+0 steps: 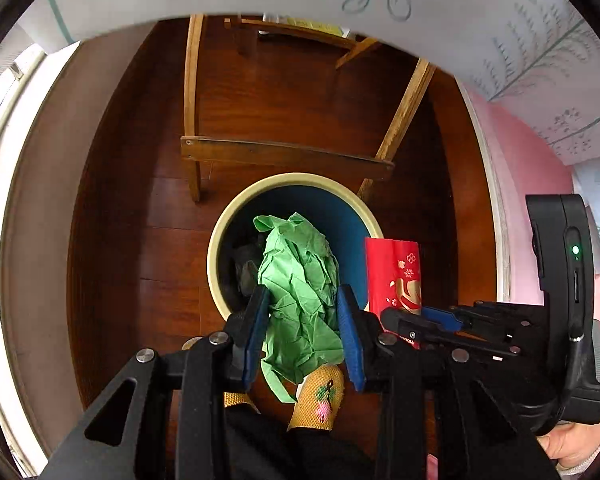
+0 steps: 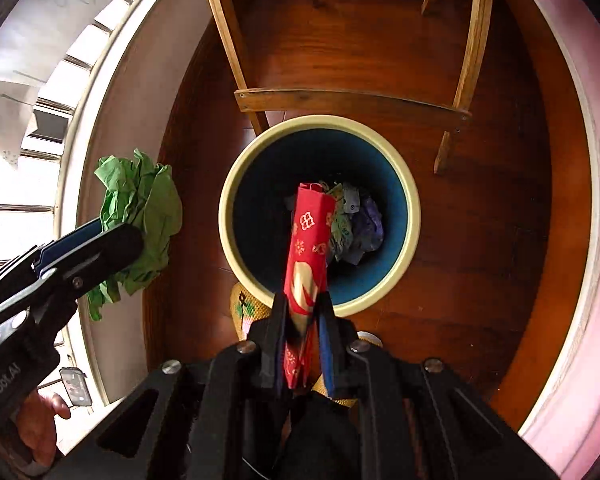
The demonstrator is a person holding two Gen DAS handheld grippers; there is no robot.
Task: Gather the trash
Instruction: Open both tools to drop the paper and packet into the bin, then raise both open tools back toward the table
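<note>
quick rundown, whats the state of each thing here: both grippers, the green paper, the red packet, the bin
left hand-held gripper: shut on green paper
right hand-held gripper: shut on red packet
green paper: crumpled, held above the bin's near edge
red packet: flattened, held over the bin opening
bin: upright on the wooden floor, open, some crumpled trash at the bottom

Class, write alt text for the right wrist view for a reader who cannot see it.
The right gripper clamps a red paper packet with gold print above a round blue bin with a cream rim already holding crumpled wrappers. At left, the left gripper holds crumpled green paper over the wooden floor.
</note>
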